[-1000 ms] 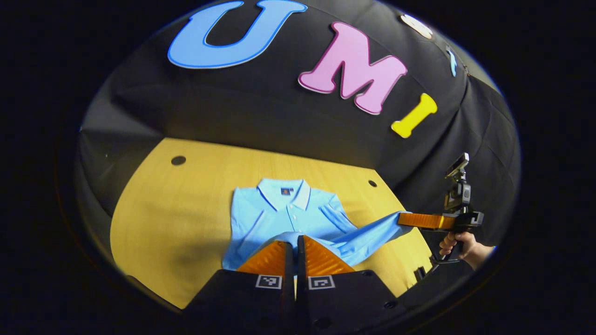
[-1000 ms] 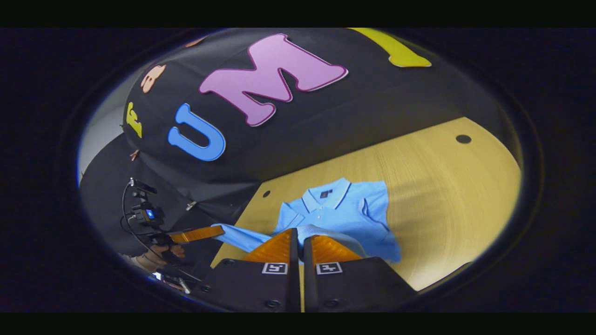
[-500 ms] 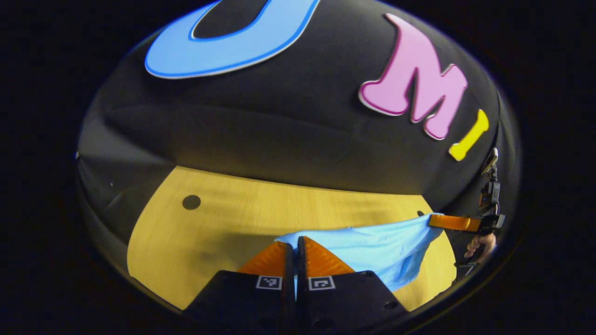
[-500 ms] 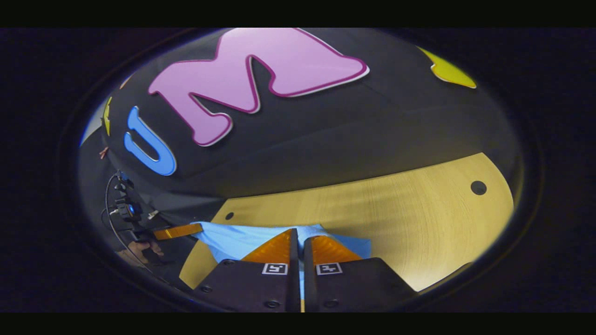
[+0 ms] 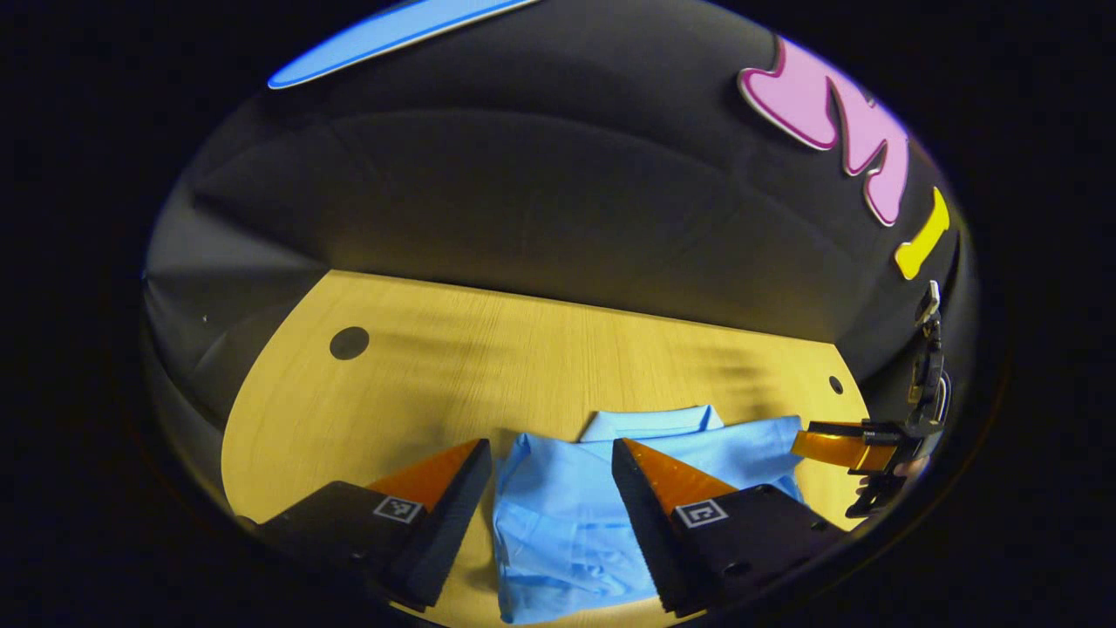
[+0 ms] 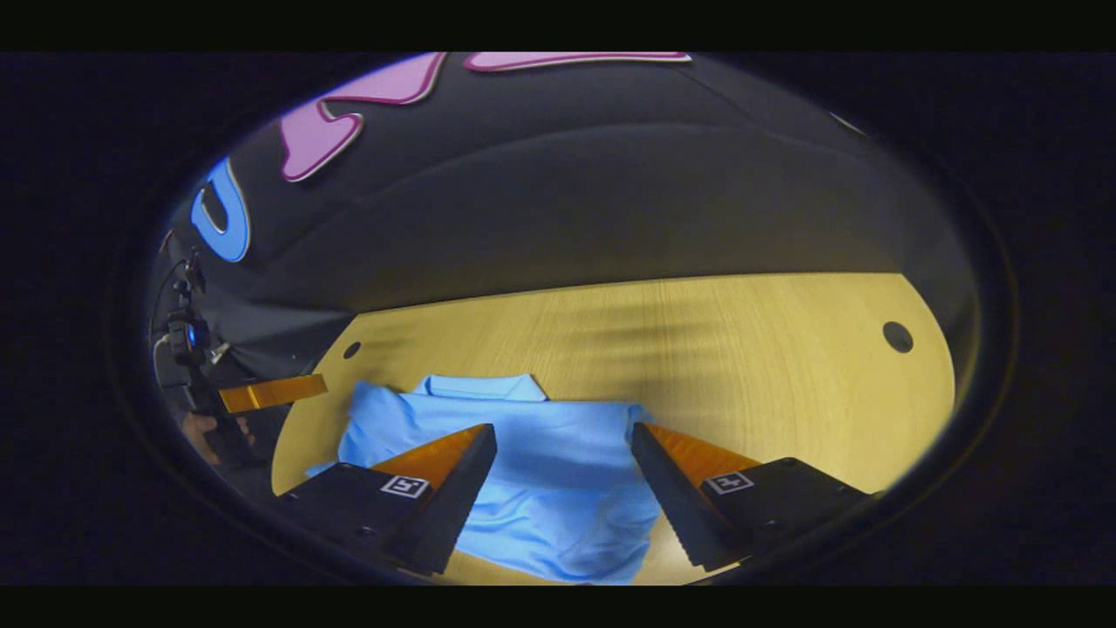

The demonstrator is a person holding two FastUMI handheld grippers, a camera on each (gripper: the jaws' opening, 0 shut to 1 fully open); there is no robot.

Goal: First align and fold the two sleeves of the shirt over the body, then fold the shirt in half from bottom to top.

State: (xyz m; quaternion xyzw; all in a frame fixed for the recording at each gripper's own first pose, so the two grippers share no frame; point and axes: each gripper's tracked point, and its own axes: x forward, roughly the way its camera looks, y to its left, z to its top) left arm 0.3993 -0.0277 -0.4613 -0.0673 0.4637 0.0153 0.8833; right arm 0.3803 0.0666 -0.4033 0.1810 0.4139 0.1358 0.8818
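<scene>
The light blue shirt (image 5: 558, 515) lies folded on the wooden table (image 5: 418, 384), its lower half laid over its upper half. Its collar (image 5: 649, 425) peeks out past the folded-over hem. My left gripper (image 5: 550, 447) is open just above the cloth, one finger on each side of the shirt's left part, holding nothing. In the right gripper view the shirt (image 6: 558, 488) lies flat with the collar (image 6: 479, 388) beyond it, and my right gripper (image 6: 563, 429) is open over it, empty as well.
The table (image 6: 767, 366) has small round holes (image 5: 349, 343) (image 6: 896, 336) near its far corners. A hand (image 6: 205, 432) holds the left gripper at the table's side. The black booth wall rises behind the table's far edge.
Both grippers carried the shirt's bottom hem forward over the body to the collar, came down, and opened, letting go of the cloth. The shirt now lies folded in half.
</scene>
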